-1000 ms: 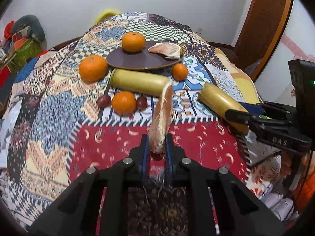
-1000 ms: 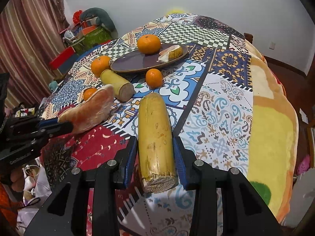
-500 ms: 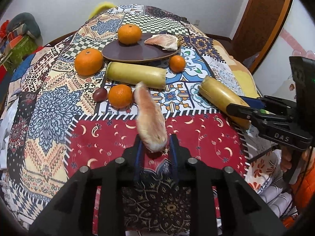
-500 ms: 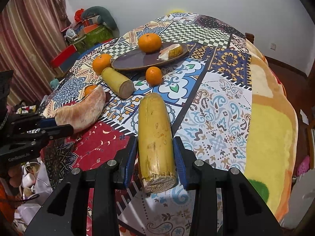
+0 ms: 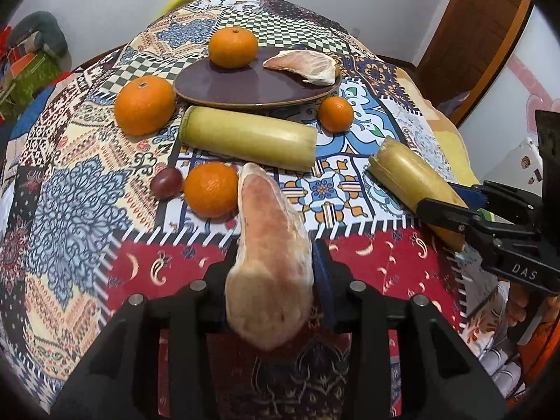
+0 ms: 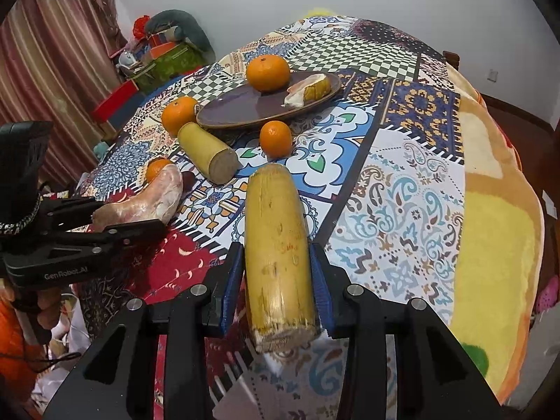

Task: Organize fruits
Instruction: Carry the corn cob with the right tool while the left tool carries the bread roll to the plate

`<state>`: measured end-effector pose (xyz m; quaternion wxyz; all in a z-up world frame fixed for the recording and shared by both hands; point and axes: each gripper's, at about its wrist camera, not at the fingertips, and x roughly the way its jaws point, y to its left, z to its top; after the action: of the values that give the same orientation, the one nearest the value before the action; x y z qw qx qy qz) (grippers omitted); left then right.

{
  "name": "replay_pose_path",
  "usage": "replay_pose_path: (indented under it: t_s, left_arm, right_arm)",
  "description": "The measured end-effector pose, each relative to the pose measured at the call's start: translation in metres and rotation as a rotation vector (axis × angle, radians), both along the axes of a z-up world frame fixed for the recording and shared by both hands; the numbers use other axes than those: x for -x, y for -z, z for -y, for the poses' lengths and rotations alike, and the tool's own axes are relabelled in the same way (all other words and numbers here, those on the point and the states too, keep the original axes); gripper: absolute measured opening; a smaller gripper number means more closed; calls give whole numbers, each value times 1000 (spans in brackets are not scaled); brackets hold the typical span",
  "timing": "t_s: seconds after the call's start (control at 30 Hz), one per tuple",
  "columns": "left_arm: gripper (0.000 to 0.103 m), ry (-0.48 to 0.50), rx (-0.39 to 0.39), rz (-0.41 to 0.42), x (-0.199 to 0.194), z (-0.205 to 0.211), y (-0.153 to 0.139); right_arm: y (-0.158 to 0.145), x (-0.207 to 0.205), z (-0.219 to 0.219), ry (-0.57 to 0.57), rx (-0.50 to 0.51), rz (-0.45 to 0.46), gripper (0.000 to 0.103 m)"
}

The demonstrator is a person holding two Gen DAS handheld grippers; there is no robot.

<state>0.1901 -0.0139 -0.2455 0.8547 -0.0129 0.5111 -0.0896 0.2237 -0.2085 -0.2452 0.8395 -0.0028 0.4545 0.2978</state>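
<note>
Since the earlier frame, my left tool [image 5: 273,273] has rolled the pomelo segment [image 5: 269,259] flat-side up; its long axis points away toward the plate [image 5: 224,85]. That tool is clamped on it. My right tool [image 6: 276,273] grips a sugarcane piece [image 6: 276,245] lengthwise above the table [image 6: 402,210].

You have a table draped in a multicoloured patchwork cloth [image 5: 70,217]. On it lie a dark brown oval plate [image 5: 245,87], three loose oranges [image 5: 144,105] [image 5: 211,189] [image 5: 336,113], a small dark red grape [image 5: 167,183] and a yellow-green sugarcane length [image 5: 248,138] just before the plate.
</note>
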Motion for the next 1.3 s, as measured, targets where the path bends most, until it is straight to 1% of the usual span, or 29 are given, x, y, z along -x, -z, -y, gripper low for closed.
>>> replay_pose_path:
  t_s: [0.23,0.4,0.53,0.67,0.77,0.97,1.3]
  left_arm:
    - [38,-6,14,16,-8,2,4]
    - [33,-17,13,31,-6,1,3]
    - [32,-4,-47,69,1,9,-1]
    - [32,-13,-43,81,4,9,-3]
    - [32,-31,-29,98,6,3,-11]
    - [32,-53,-17,158,13,-5,-35]
    - [32,-75,12,250,3,-15,-69]
  right_arm:
    - [1,-4,-4,-4,-1,13,36]
    - [0,-4,-3,4,-4,18,35]
    - [-2,-3,-4,14,2,24,35]
    - [-4,-1,-2,24,-3,28,35]
    - [-9,2,-1,28,-10,38,35]
    - [-24,4,-3,30,-21,79,35]
    - [-50,-10,-14,24,-48,151,35]
